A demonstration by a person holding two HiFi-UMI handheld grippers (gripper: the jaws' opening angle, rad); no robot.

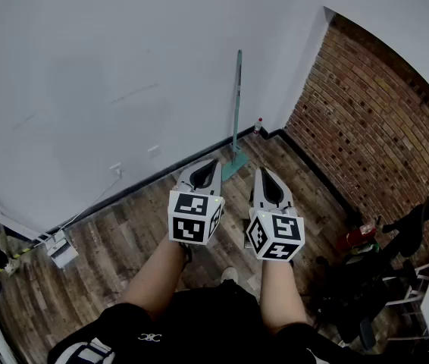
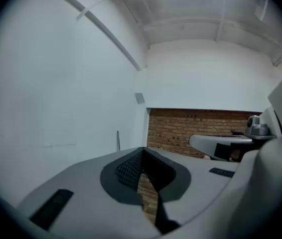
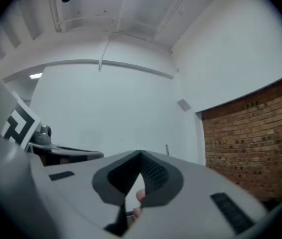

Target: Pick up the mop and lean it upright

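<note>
The mop stands upright against the white wall, its teal handle (image 1: 238,97) rising from a flat teal head (image 1: 234,165) on the wood floor near the corner. My left gripper (image 1: 205,170) and right gripper (image 1: 267,179) are held side by side in front of me, just short of the mop head, and both point toward the wall. Both are shut and hold nothing. In the left gripper view, the handle's top (image 2: 118,140) shows beyond the shut left gripper (image 2: 142,176). The right gripper view shows it as a thin post (image 3: 167,149) past the shut right gripper (image 3: 133,182).
A brick wall (image 1: 374,120) meets the white wall at the corner, where a small bottle (image 1: 258,124) stands. A white box with a cable (image 1: 61,249) lies on the floor at left. Black chairs and gear (image 1: 366,279) and a red item (image 1: 355,240) crowd the right.
</note>
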